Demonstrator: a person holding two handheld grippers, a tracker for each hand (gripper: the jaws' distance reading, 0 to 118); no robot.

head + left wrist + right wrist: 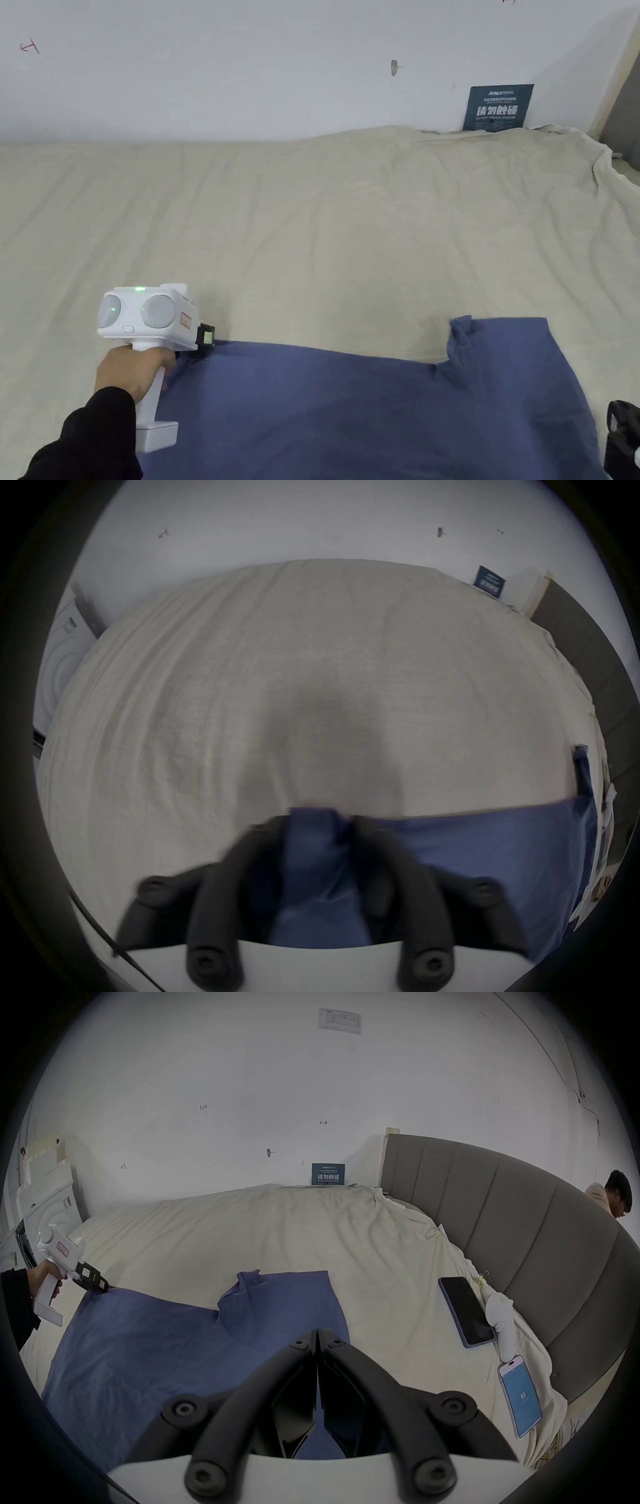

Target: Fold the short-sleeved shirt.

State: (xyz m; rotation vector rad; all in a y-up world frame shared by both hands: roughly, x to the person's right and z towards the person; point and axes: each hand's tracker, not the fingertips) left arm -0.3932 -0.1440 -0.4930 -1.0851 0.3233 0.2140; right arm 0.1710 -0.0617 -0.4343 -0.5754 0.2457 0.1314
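The fingers (263, 840) of the left gripper (317, 830) stand on both sides of a fold of blue cloth, and the cloth fills the gap between them, so they look clamped on the far left corner of the short-sleeved shirt (350, 412). The picture is blurred there, so this is a judgement. The right gripper (317, 1333) has its two jaws pressed together with nothing between the tips; it hovers above the right part of the shirt and holds no cloth.

The shirt lies spread on the beige bed sheet (312, 237), close to the person's side of the bed. One sleeve (494, 340) points toward the wall, with a small curl at its inner corner. The body of the shirt is nearly flat.

I think the step in hand is the first fold, or the last straightening before it: one corner is taken, the other is not yet. The next move probably needs the right gripper to open and take the matching corner or the sleeve, so that both sides lift together and the edge stays straight.

On the sheet to the right, well apart from the shirt, lie a dark phone (465, 1312) and a white holder (502, 1324) carrying a second phone (521, 1397) with a lit screen, near the grey headboard (519, 1234). A blue sign (498, 107) leans on the wall. Nothing of these seems to block the fold.
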